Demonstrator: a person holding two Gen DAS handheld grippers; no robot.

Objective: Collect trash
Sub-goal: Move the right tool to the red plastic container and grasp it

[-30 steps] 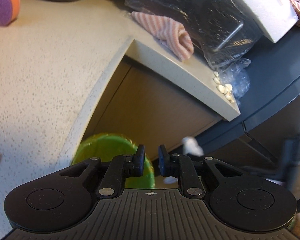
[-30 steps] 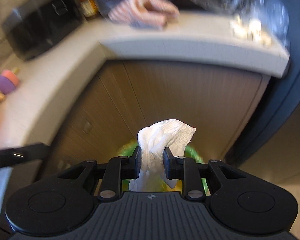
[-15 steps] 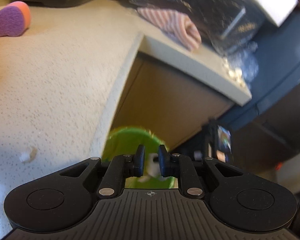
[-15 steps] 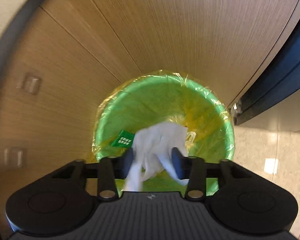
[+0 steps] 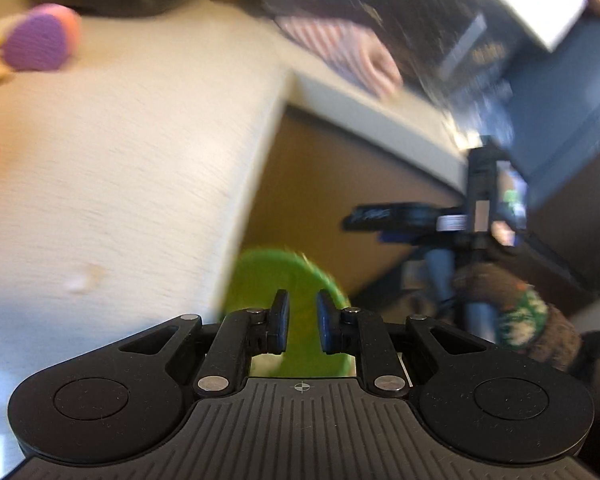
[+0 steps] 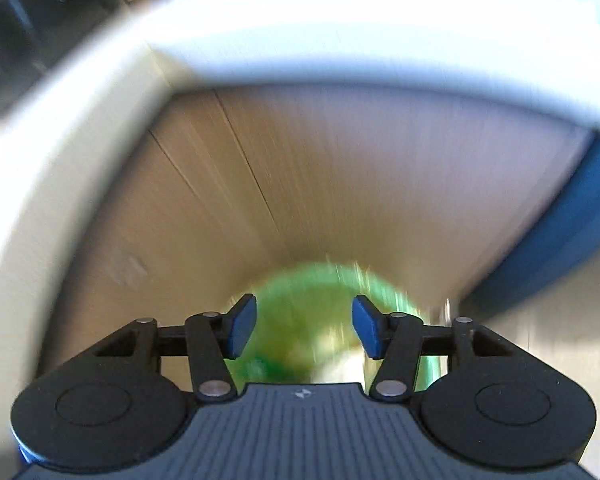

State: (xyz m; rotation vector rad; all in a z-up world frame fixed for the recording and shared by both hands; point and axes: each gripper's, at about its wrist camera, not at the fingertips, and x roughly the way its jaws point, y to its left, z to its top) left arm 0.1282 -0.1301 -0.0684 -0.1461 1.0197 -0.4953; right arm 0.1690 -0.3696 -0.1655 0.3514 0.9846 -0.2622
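- The right gripper [image 6: 304, 328] hung above the round green plastic-lined bin [image 6: 320, 320] at the lower middle of the right wrist frame; its jaws had just been opening and stood apart with nothing between the blue pads.
- The trash itself, a pale crumpled wad [image 6: 342, 368], seemed to lie low in the bin just under the right-hand pad, though motion blur left this uncertain.
- The left gripper [image 5: 302, 326] stood slackened to a narrow gap, gripping nothing, with the same bin's green rim [image 5: 284, 276] seen through the gap at the lower middle of the left wrist frame.
- Judged from this, the drop looked done; doing it well would mean keeping the jaws wide until clear of the liner, so no tissue snagged on a pad, and lifting straight away from the rim.
- The bin stood on the floor against the brown wooden cabinet front [image 6: 340, 184], under the edge of the pale speckled worktop [image 5: 120, 152].
- A small pale scrap [image 5: 82, 278] lay on the worktop at the lower left of the left wrist frame, likely the next piece to collect.
- A purple and orange sponge [image 5: 40, 40] and a striped pink cloth [image 5: 348, 52] rested farther up the worktop, well apart from the bin.
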